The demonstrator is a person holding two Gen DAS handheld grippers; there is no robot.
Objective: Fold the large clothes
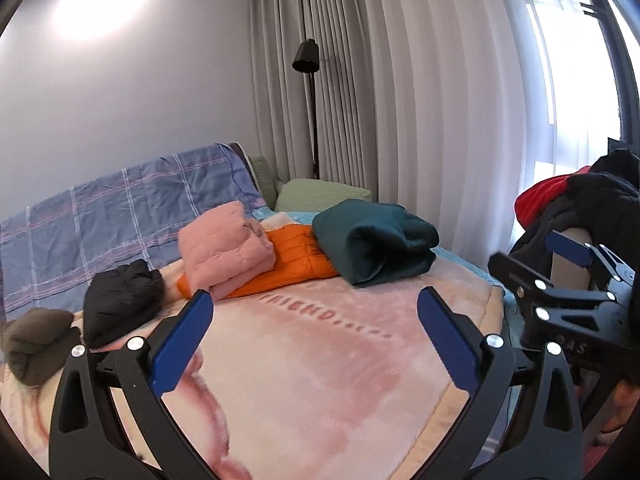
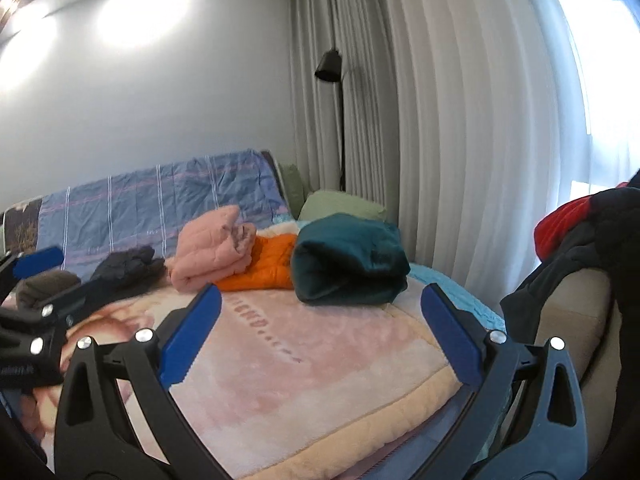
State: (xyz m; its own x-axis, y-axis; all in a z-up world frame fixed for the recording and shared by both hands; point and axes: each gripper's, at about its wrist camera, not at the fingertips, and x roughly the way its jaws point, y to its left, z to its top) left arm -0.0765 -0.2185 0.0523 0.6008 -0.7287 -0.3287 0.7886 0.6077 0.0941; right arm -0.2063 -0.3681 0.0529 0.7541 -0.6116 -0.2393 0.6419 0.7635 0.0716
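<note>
Folded clothes lie in a row at the back of the bed: a dark green bundle (image 1: 374,242) (image 2: 348,266), an orange jacket (image 1: 296,260) (image 2: 266,262), a pink jacket (image 1: 224,246) (image 2: 210,246), a black jacket (image 1: 120,302) (image 2: 128,266) and a brown bundle (image 1: 36,342) (image 2: 44,284). My left gripper (image 1: 316,304) is open and empty above the pink blanket (image 1: 320,380). My right gripper (image 2: 320,296) is open and empty, also above the blanket (image 2: 320,360); it shows at the right of the left wrist view (image 1: 568,264). A heap of unfolded black and red clothes (image 1: 576,204) (image 2: 580,232) lies on a chair to the right.
A blue checked quilt (image 1: 120,208) (image 2: 160,204) stands along the wall. Green pillows (image 1: 320,194) (image 2: 340,204) lie at the bed's head. A black floor lamp (image 1: 306,60) (image 2: 330,66) stands before grey curtains. A bright window is at the right.
</note>
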